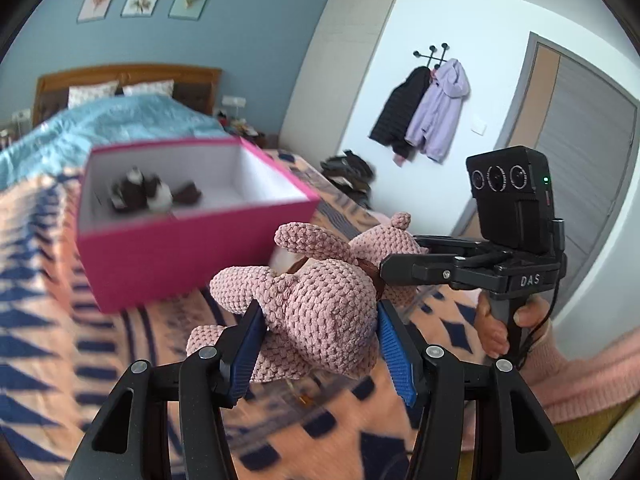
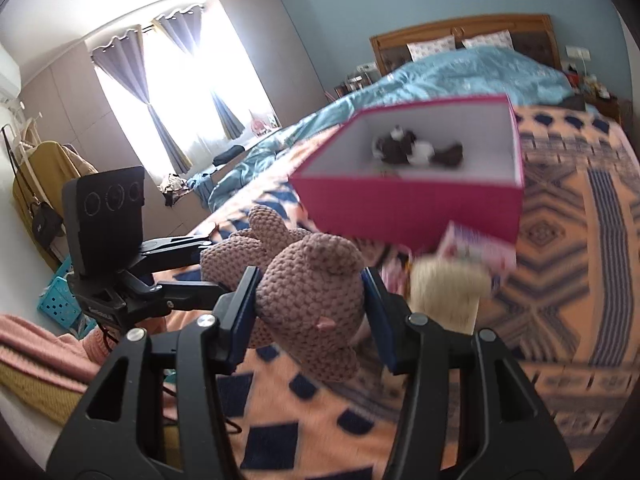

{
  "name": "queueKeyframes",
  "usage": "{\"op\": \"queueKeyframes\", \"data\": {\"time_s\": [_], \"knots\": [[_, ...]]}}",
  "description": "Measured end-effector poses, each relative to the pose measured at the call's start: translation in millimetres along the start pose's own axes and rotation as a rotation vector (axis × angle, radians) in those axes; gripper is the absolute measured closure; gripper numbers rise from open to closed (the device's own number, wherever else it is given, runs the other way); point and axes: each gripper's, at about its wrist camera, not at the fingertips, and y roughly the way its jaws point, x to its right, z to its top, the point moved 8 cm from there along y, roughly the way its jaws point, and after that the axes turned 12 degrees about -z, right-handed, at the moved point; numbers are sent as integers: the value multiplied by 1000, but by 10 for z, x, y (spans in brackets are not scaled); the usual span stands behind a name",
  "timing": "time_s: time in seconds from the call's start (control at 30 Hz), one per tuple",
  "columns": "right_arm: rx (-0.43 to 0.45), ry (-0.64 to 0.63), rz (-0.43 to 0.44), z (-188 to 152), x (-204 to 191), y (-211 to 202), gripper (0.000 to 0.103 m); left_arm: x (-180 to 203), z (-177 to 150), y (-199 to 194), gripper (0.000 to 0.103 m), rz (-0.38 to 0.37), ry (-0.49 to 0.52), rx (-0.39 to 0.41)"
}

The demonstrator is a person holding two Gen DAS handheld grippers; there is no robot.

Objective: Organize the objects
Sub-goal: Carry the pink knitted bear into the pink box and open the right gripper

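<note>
We read "DAS" in pale letters on the black body of the right gripper (image 1: 384, 268). Its jaws pinch one end of the pink crocheted plush toy (image 1: 320, 304), and the left gripper (image 1: 318, 336) clamps the other end between blue ribbed pads. The toy hangs above the orange and navy patterned blanket (image 1: 48, 320). Just beyond it sits an open magenta cardboard box (image 1: 180, 264), white inside, with a small brown and white plush toy (image 1: 148, 194) in it. A cream bristle brush (image 2: 446, 292) blurs beside the box.
</note>
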Motion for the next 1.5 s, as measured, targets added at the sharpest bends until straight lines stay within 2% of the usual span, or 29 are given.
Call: {"op": "queueKeyframes", "data": {"time_s": [0.3,0.57,0.77,1.03,1.5], "knots": [[70,-34,11,736,53,163,50,-259,695,-109,47,99,59,67],[88,-19,-9,1188,198,453,50,-683,1092,-47,47,142,26,79],[65,6,-22,1389,340,784,50,-1093,1189,74,47,180,-16,59],[-23,61,-19,1486,552,1296,50,-1585,1196,249,47,213,-91,21],[-148,105,-53,1500,756,1852,48,-2092,1105,460,47,278,-157,-42]]}}
